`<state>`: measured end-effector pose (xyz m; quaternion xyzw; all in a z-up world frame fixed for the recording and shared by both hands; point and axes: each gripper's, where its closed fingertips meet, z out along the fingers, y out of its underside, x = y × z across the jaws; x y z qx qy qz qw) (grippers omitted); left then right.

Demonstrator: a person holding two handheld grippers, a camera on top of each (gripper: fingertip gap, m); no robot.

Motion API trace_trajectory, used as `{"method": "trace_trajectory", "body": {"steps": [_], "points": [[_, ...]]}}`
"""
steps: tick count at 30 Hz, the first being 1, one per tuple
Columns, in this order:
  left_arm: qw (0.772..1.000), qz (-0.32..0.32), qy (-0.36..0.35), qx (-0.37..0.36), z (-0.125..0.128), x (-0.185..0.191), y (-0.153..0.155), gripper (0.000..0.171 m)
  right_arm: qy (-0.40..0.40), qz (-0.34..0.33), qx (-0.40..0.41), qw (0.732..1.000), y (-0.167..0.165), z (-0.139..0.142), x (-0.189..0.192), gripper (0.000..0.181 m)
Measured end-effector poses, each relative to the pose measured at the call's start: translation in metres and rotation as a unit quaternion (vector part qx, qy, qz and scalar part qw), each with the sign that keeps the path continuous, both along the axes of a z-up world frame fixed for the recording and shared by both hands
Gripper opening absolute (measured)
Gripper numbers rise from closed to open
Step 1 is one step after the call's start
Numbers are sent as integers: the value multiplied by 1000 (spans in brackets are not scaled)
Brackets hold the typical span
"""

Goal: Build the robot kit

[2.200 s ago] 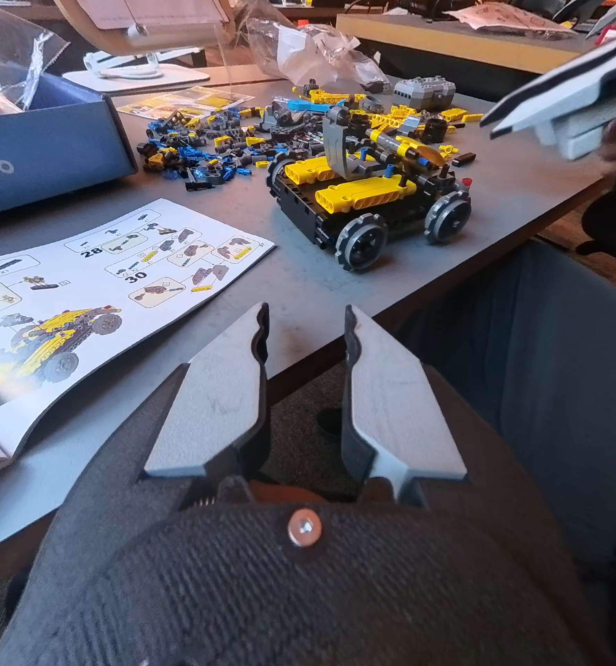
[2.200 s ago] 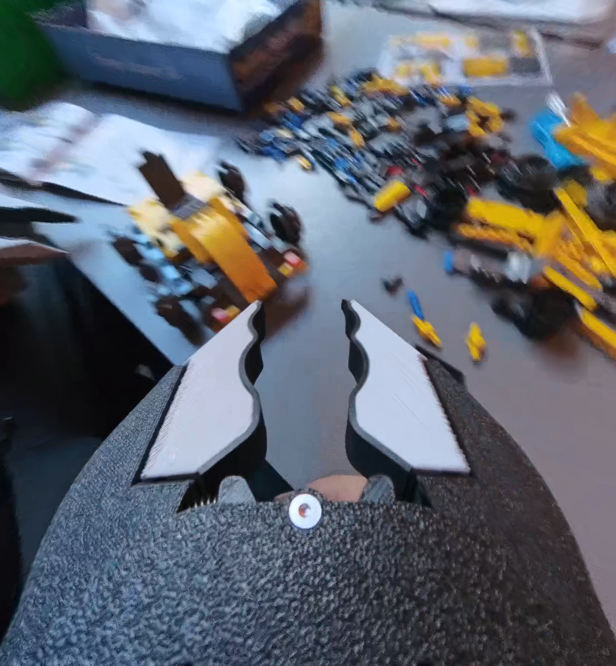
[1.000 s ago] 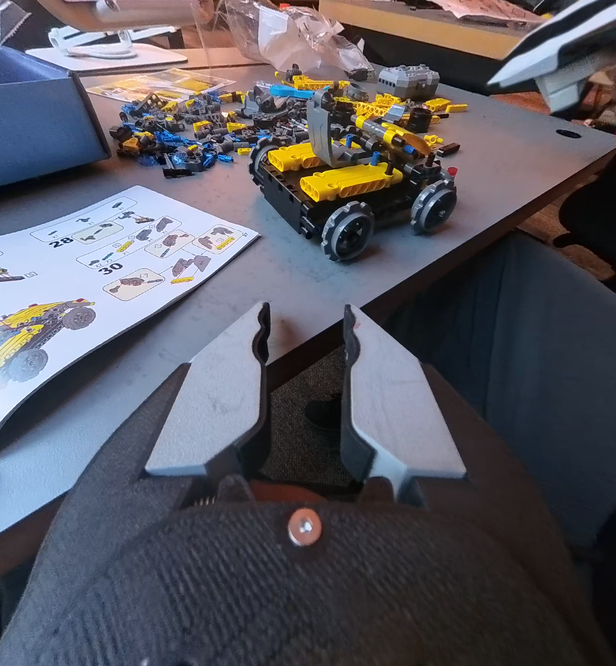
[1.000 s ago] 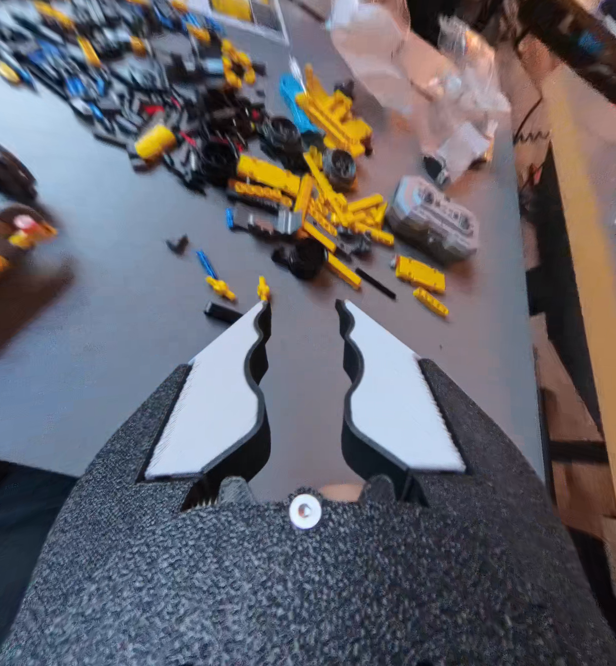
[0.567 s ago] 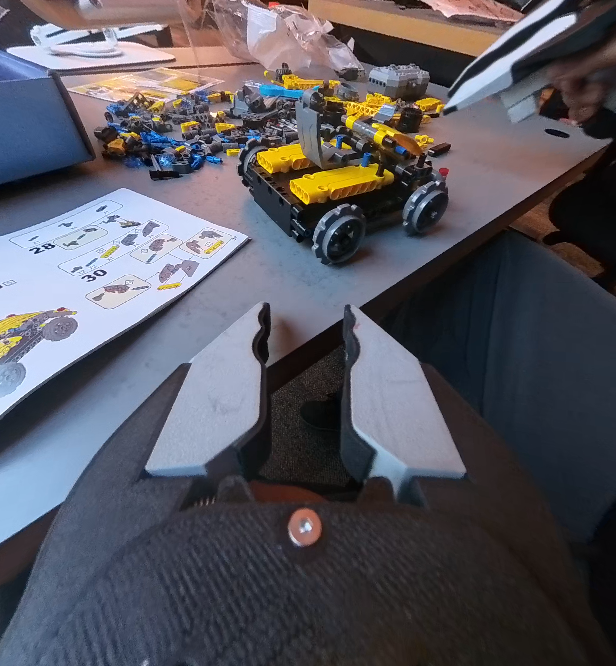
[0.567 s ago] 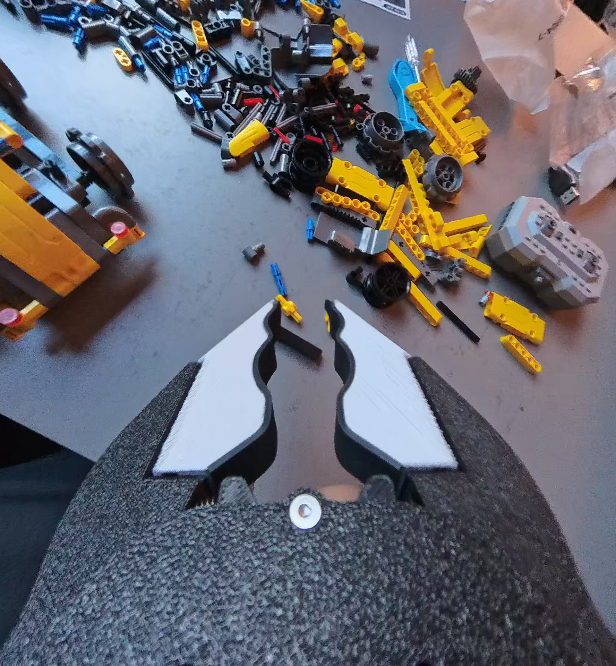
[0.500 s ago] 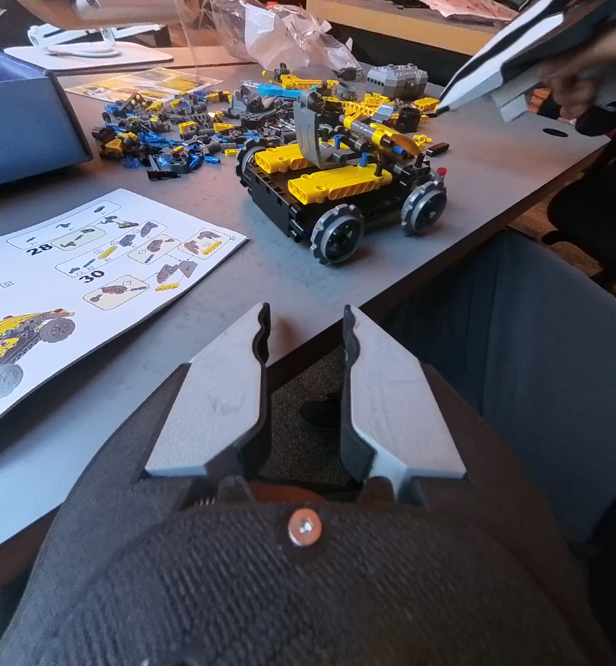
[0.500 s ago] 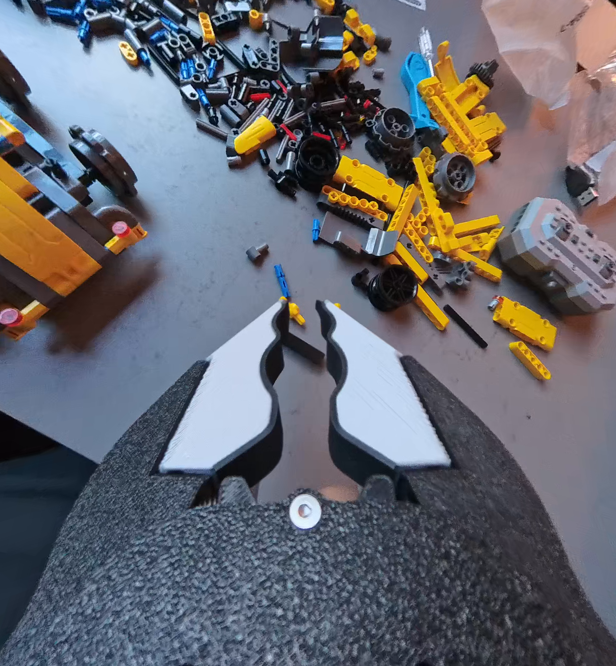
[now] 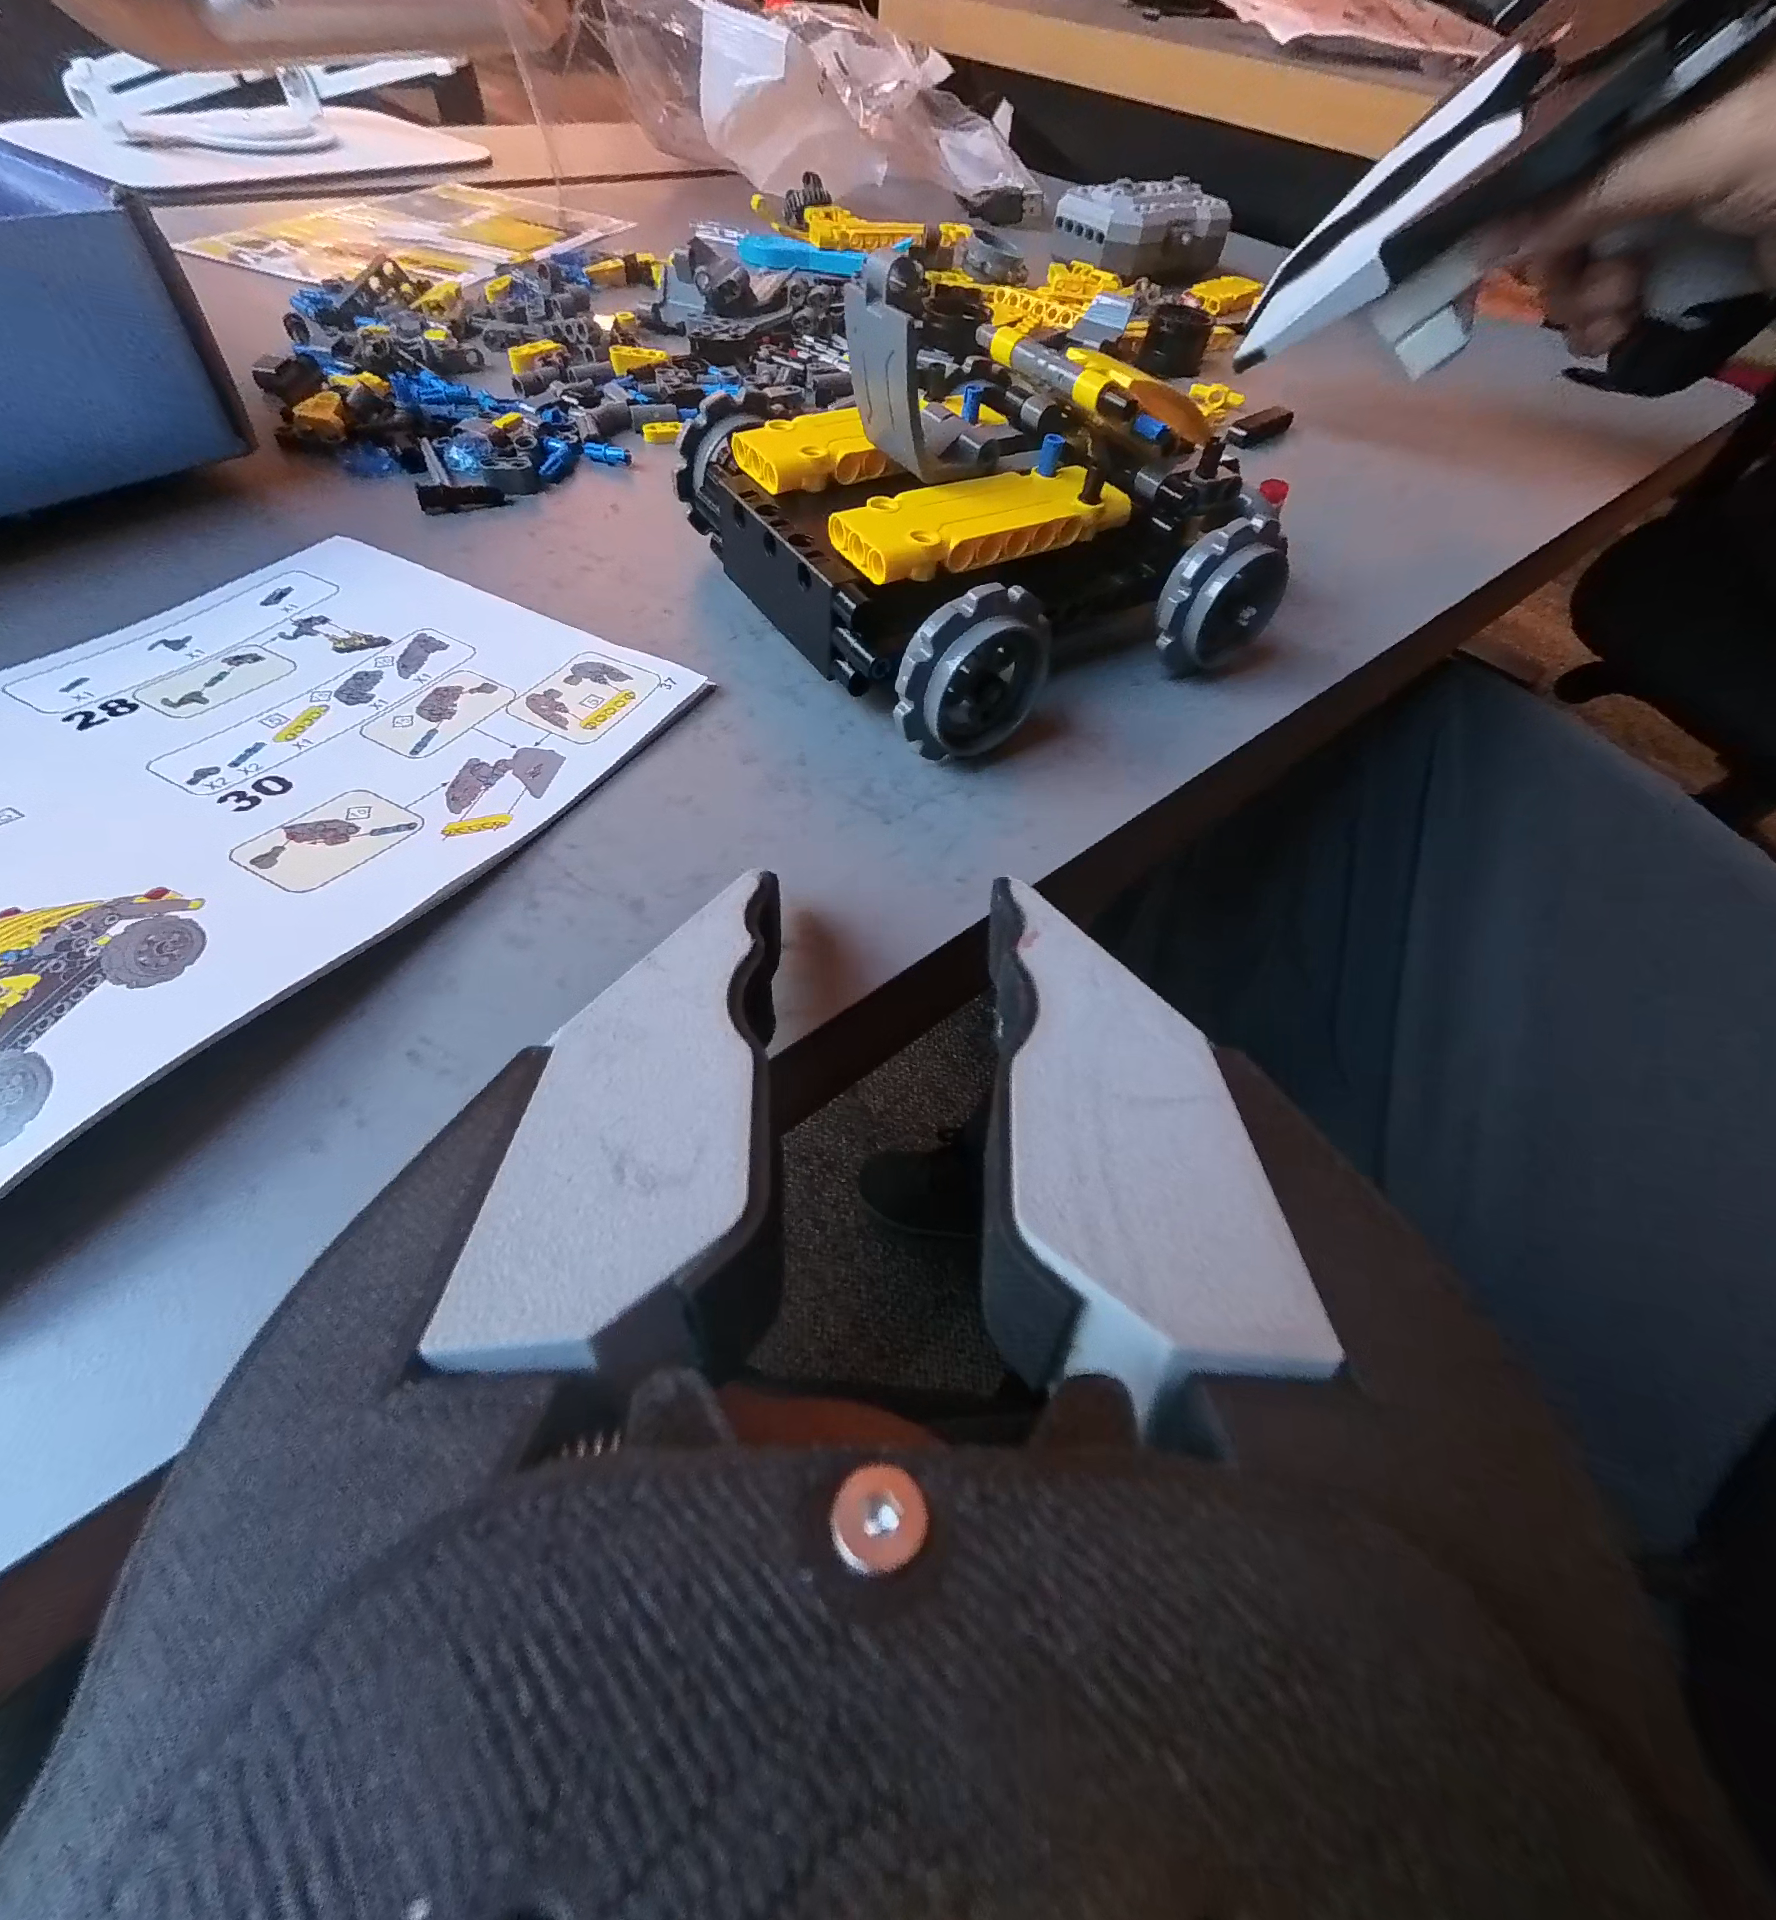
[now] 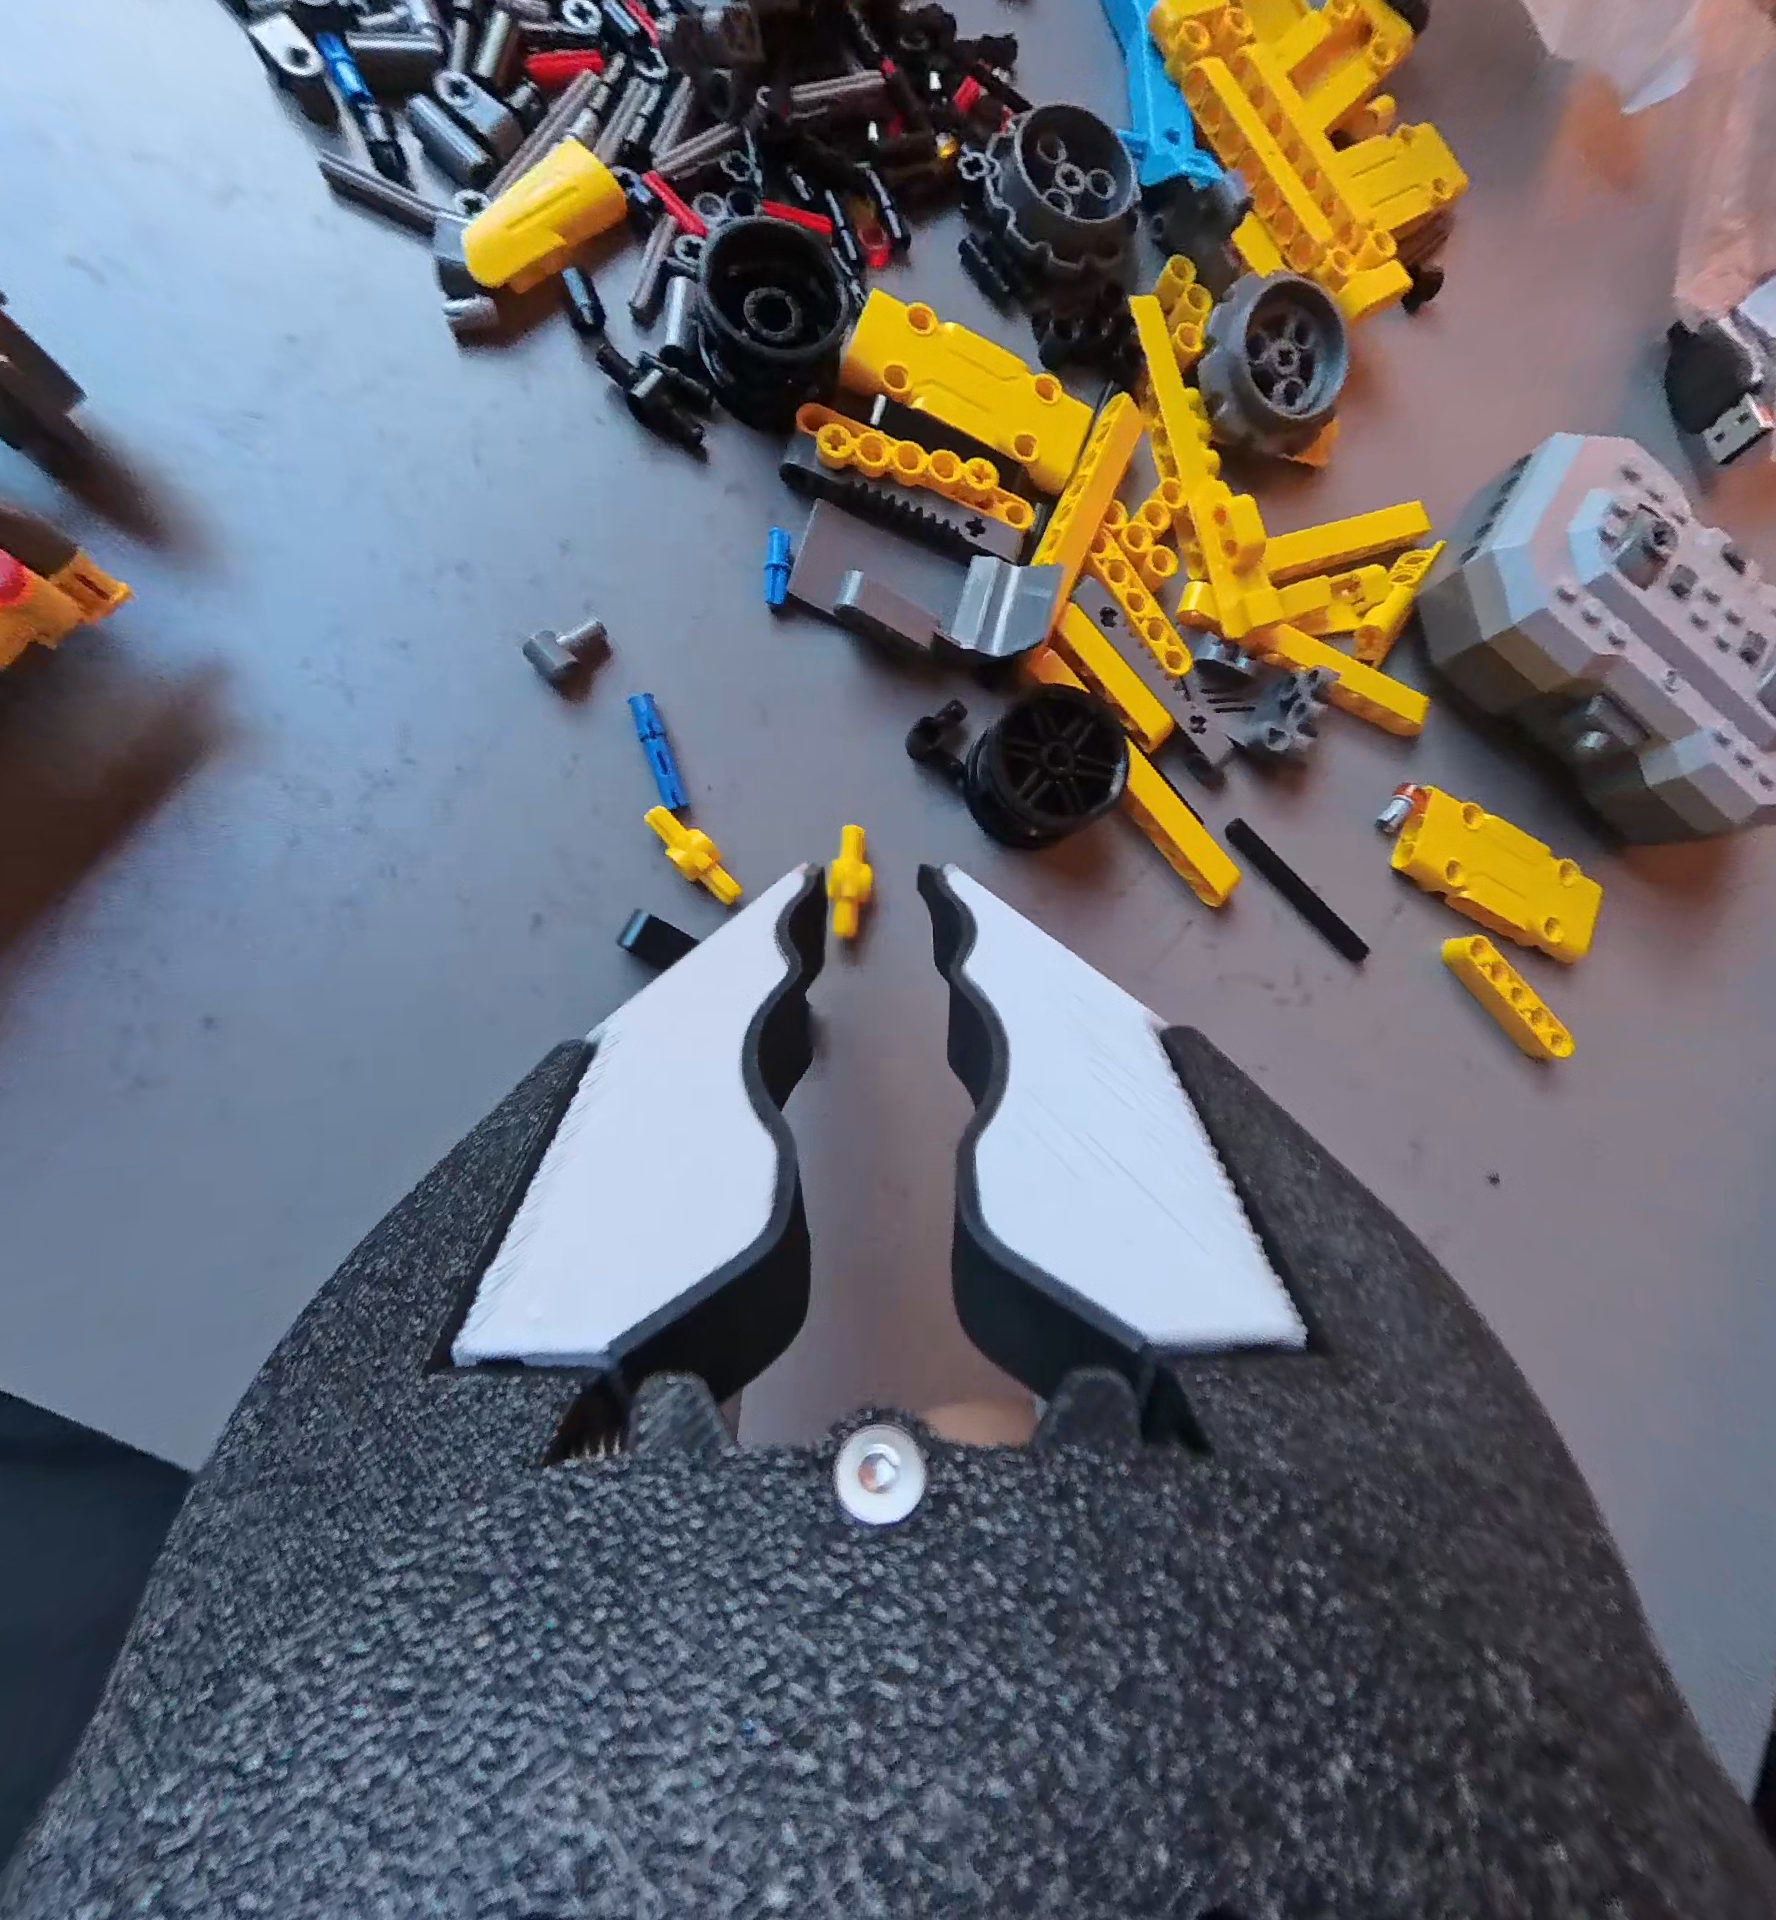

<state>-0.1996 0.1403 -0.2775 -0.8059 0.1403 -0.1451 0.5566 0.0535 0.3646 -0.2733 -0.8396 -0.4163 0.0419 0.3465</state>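
The right gripper (image 10: 871, 883) hovers parted over the table (image 10: 344, 935), a small yellow peg (image 10: 849, 878) between its tips, ungrasped. The left gripper (image 9: 884, 914) hangs released and empty at the table edge, near the booklet (image 9: 271, 769) and toy car (image 9: 977, 520).

Left hand-held gripper (image 9: 879, 914): lower centre of the left wrist view, fingers parted, nothing between them. Right hand-held gripper (image 10: 868, 883): lower centre of the right wrist view, fingers slightly parted, angled downward; also upper right of the left wrist view, gripped by a hand (image 9: 1715, 208).
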Motion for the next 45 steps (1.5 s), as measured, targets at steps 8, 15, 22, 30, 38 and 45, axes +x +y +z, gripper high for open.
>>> {"method": "trace_trajectory", "body": {"steps": [8,15,22,30,38,45], "points": [[1000,-1,-2,-4,-2,1,1,37,32,44,2,999,-23,5,-17,22],[1000,-5,-2,-6,-3,2,2,37,57,93,-52,993,-46,-7,-21,23],[1000,-7,3,-7,-4,4,2,37,59,109,-59,991,-55,-10,-27,23],[1000,-8,2,-8,-5,4,2,37,34,137,-46,989,-50,0,-11,21],[1000,-9,3,-7,-5,7,4,37,-16,183,-55,982,-37,-6,2,21],[1000,-10,10,-4,-6,9,5,36,-16,214,-83,973,-30,-17,4,18]]}}
